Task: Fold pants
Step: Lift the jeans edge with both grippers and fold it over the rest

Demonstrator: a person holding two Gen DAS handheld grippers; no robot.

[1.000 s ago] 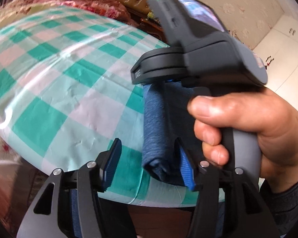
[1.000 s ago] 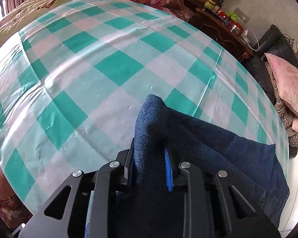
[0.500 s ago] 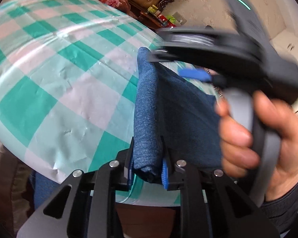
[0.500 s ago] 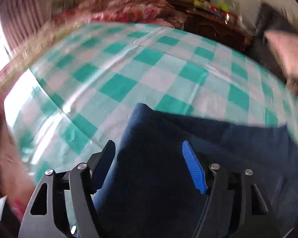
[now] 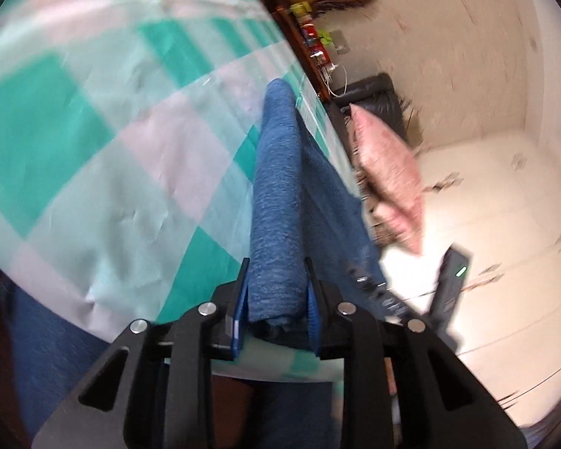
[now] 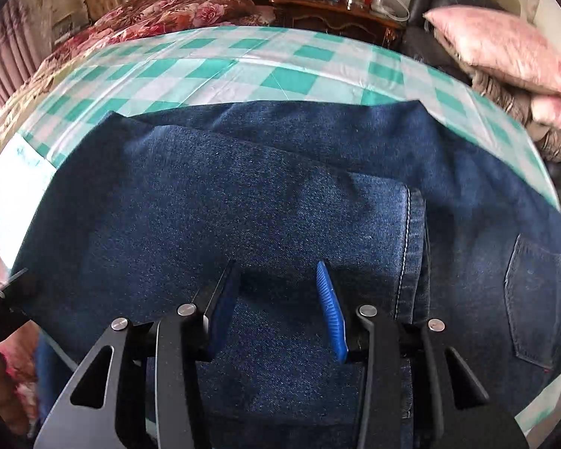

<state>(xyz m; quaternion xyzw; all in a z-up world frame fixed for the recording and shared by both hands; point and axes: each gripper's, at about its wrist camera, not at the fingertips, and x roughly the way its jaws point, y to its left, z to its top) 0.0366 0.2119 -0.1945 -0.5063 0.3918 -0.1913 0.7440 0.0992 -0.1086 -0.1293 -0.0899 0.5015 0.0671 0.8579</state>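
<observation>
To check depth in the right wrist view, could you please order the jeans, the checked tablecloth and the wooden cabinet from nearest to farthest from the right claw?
1. Jeans, directly under the right claw.
2. Checked tablecloth, beyond them.
3. Wooden cabinet, at the back.

Beyond the jeans [image 6: 280,187] I see bare checked desk [image 6: 213,75]; a pink cushion [image 6: 505,48] crowds the desk's right edge.
</observation>
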